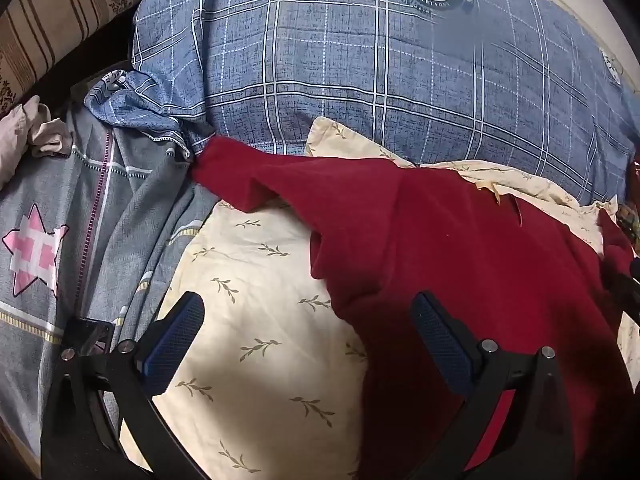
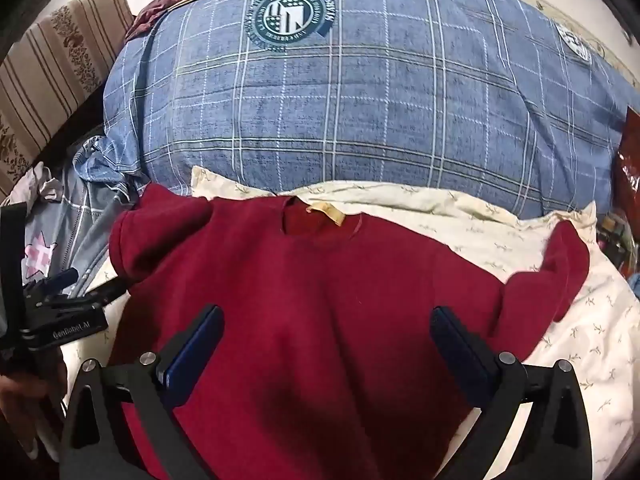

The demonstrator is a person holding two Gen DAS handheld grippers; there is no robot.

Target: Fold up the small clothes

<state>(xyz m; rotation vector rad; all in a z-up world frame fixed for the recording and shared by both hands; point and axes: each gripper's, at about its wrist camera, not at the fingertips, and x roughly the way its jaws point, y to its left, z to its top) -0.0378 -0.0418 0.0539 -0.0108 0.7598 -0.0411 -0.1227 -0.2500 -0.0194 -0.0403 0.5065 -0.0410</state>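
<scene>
A dark red sweater (image 2: 320, 292) lies spread flat on a cream leaf-print sheet (image 2: 592, 332), collar with a yellow label (image 2: 326, 212) at the far side, both sleeves bent inward. In the left wrist view the sweater (image 1: 460, 248) fills the right half, its left sleeve (image 1: 248, 176) reaching up and left. My left gripper (image 1: 306, 316) is open and empty above the sweater's left edge and the sheet (image 1: 248, 320). My right gripper (image 2: 326, 324) is open and empty above the sweater's body. The left gripper also shows in the right wrist view (image 2: 76, 284), at the left edge.
A big blue plaid quilt (image 2: 360, 92) is heaped just beyond the sweater. Grey bedding with a pink star (image 1: 36, 252) lies at the left. A striped brown headboard (image 1: 52, 12) stands at the far left. Red packaging (image 2: 630, 160) sits at the right edge.
</scene>
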